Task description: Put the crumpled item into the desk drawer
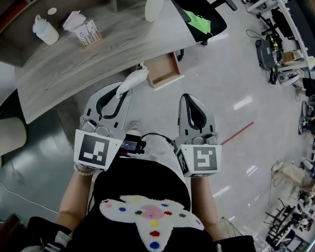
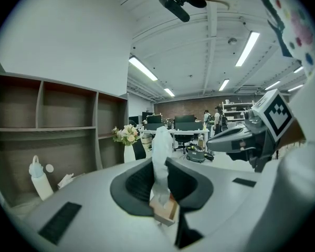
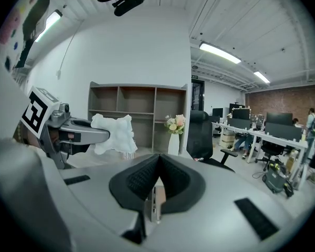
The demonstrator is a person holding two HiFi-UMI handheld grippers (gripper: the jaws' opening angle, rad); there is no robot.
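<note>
On the worktop [image 1: 110, 51], a bottle [image 1: 45, 30] stands left of a tissue box [image 1: 86, 33], a vase [image 1: 154, 7] far right. The drawer [image 1: 164, 70] sticks out under the near edge.

white tissue [image 1: 132, 80], grey woodgrain desk [image 1: 105, 51], perhaps tan drawer [image 1: 164, 70]

Left gripper [image 1: 125, 90] pinches the crumpled item [image 1: 137, 78]; right gripper [image 1: 189, 97] has fingers [image 3: 139, 180] closed together.

Head view steeply downward, gripper views level (vase [image 1: 153, 8] shared)
</note>
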